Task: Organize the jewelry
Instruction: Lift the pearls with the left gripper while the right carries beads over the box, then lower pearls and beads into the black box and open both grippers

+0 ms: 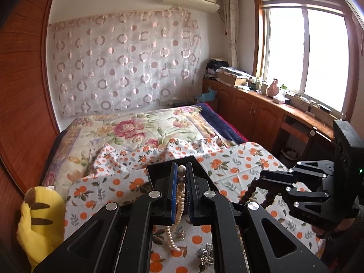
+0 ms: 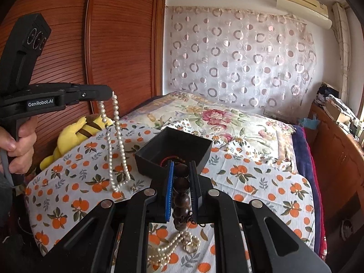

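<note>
Hanging from the left gripper, a pearl necklace drops in two strands to the orange-print cloth spread over the bed, its lower loop resting on the cloth near the cloth's left edge. The right wrist view shows that full drape; the left wrist view shows only the jaws of the left gripper clamped on the strand, with pearls trailing down behind them. The right gripper has its jaws clamped on a string of dark wooden beads, and the left wrist view shows those beads curving down from the right gripper toward the cloth. A black open box sits on the cloth just ahead of the right gripper, with a reddish cord partly visible inside it; in the left wrist view only a dark corner of the box shows, the rest hidden by the jaws. A second pile of pearls with a gold ring lies on the cloth below the right gripper, and a small silver piece lies beside the hanging loop. A silver brooch-like cluster shows only in the left view. A yellow striped plush toy rests at the cloth's left edge, against a wooden wardrobe. The left gripper's body reads "GenRobot.AI".
</note>
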The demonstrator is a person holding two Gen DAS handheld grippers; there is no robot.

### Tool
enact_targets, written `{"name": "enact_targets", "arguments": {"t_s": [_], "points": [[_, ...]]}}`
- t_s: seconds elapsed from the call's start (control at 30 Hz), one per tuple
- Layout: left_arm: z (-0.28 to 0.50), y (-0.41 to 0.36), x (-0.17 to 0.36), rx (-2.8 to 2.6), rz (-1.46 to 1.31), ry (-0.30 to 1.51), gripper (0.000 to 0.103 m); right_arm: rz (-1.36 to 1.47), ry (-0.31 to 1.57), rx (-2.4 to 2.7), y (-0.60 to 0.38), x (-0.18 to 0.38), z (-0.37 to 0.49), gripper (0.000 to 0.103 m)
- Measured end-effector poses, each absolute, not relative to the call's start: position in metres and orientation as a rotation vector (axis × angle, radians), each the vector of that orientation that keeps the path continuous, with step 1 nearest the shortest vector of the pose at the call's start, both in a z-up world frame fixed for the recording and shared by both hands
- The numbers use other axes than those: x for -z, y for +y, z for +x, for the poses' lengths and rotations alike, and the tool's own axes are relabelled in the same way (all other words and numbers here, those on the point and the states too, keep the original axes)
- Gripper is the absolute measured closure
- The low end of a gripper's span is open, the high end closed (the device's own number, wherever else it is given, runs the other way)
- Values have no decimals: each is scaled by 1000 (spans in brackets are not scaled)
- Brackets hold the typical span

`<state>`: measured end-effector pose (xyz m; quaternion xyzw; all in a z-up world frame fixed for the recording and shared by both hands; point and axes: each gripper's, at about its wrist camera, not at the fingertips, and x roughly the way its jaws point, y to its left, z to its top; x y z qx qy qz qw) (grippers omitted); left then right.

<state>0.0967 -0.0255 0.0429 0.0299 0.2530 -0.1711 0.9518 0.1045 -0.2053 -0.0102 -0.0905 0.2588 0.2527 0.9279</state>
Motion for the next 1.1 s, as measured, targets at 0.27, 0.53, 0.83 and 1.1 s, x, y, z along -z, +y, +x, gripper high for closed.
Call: {"name": "enact_targets", "arguments": {"t_s": [0.27,0.53,0.83,1.1], "points": [[105,-27,-71,368,59,464,97,-187,513,-532,-200,-2,124,88],[124,-31,-95,363,78,432,97,-182,508,-544,-197,-7,148,88],[147,-34,-106,361,83,421,97,-179,503,-562,-189,-11,179,88],[182,-35,-82,355,70,494,97,-198,504,-575,-180,-8,207,88]]}}
